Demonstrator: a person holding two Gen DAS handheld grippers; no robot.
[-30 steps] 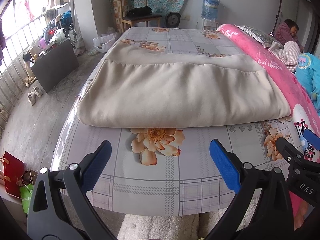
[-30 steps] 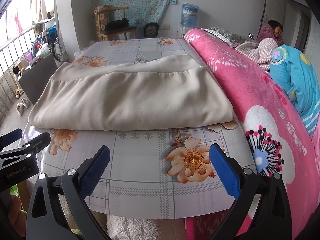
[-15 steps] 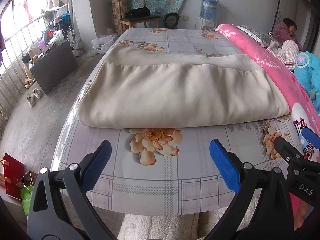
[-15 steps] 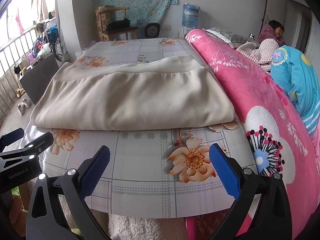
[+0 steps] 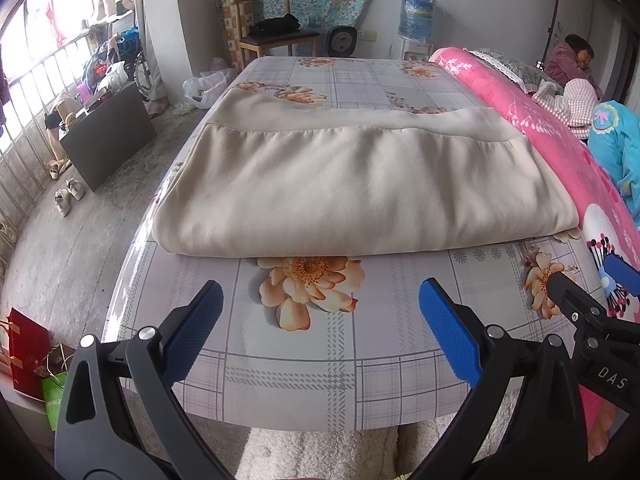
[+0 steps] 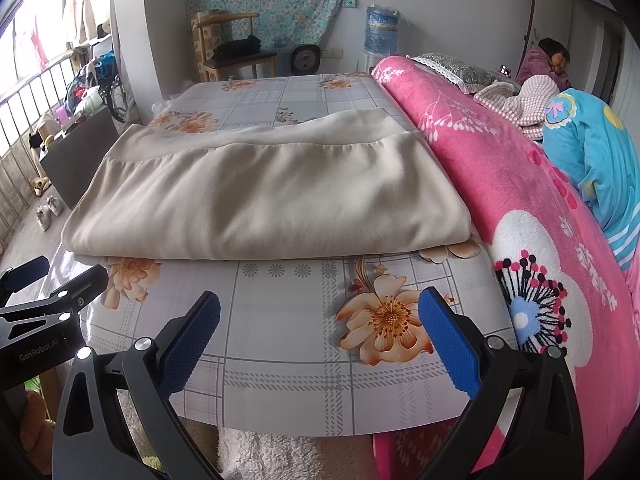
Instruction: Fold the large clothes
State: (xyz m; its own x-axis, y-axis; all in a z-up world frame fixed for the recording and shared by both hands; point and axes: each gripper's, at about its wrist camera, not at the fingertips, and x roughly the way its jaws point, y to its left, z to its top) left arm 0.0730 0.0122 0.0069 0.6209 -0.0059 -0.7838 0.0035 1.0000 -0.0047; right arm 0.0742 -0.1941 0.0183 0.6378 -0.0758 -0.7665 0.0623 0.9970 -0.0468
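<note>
Both the left gripper and right gripper are held spread and empty short of the folded beige cloth, seemingly so its near edge can be taken

Beige folded garment flat on floral tablecloth, at 12 o'clock of left gripper; jaws wide apart, empty. Right gripper tip at 3 o'clock. Pink blanket alongside at 2 o'clock
</note>
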